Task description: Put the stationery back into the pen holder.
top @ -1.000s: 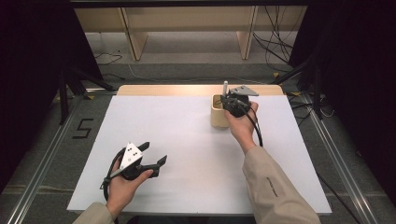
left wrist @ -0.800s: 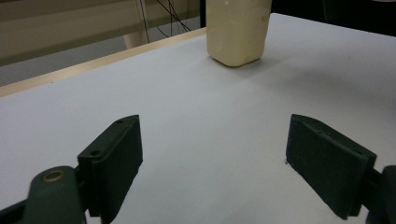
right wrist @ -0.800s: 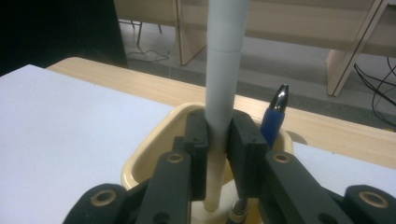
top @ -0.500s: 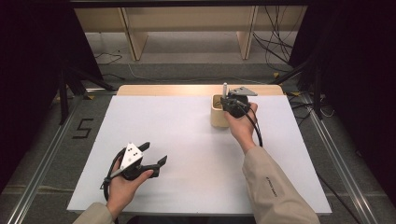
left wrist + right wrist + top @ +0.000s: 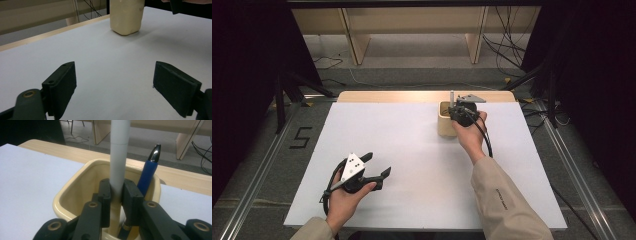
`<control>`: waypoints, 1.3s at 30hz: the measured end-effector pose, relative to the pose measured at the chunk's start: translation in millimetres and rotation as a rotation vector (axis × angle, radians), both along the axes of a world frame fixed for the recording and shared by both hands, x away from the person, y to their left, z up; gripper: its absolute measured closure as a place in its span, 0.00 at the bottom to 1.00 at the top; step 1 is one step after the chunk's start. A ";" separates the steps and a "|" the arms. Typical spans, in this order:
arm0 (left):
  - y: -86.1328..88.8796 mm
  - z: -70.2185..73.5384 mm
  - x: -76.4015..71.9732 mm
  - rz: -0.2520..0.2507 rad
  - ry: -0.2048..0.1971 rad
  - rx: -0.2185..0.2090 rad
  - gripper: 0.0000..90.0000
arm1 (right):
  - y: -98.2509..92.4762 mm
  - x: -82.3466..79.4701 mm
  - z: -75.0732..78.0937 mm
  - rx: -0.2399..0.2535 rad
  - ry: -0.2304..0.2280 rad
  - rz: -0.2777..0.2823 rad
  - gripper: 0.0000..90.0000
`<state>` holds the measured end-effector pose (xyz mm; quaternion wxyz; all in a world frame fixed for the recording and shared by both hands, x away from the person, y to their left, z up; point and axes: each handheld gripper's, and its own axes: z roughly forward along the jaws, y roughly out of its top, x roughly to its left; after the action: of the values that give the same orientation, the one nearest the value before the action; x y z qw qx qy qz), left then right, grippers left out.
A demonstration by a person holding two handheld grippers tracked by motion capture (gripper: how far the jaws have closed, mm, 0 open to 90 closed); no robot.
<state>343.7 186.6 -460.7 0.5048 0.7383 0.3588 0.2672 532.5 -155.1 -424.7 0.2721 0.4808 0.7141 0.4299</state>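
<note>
A cream pen cup [image 5: 443, 122] stands at the far right of the white table [image 5: 412, 150]. My right gripper [image 5: 457, 111] points down into it and is shut on a pale grey pen [image 5: 120, 150] that stands upright in the cup [image 5: 75, 182]. The pads [image 5: 131, 195] press on the pen from both sides, though the jaws have just eased open a little. A blue pen [image 5: 147, 173] with a shiny black tip leans in the cup beside it. My left gripper [image 5: 378, 164] rests near the table's front left, open [image 5: 118, 86] with nothing between its jaws, facing the cup [image 5: 126, 16].
The white sheet covers a wooden table whose bare far edge [image 5: 412, 95] shows behind the cup. Wooden shelf legs [image 5: 354, 40] and cables [image 5: 507, 45] lie on the floor beyond. Dark curtains flank both sides.
Nothing has visibly moved; the right gripper stays at the cup with the pen and the left hand keeps still.
</note>
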 end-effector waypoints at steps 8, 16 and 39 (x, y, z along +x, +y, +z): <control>0.0 0.0 -0.1 0.002 0.000 -0.003 0.21 | 0.4 -4.3 3.7 0.018 -0.010 -0.006 0.74; -0.8 -0.2 -0.3 -0.001 0.001 0.001 0.21 | -1.3 -10.1 11.4 0.031 -0.039 -0.002 0.69; -1.5 -1.9 -0.2 -0.002 0.009 0.000 0.21 | -14.2 -27.7 21.2 0.035 -0.059 0.001 0.55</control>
<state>343.5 185.1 -462.7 0.5034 0.7400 0.3601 0.2633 504.8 -169.2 -403.6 0.2845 0.4723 0.6984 0.4564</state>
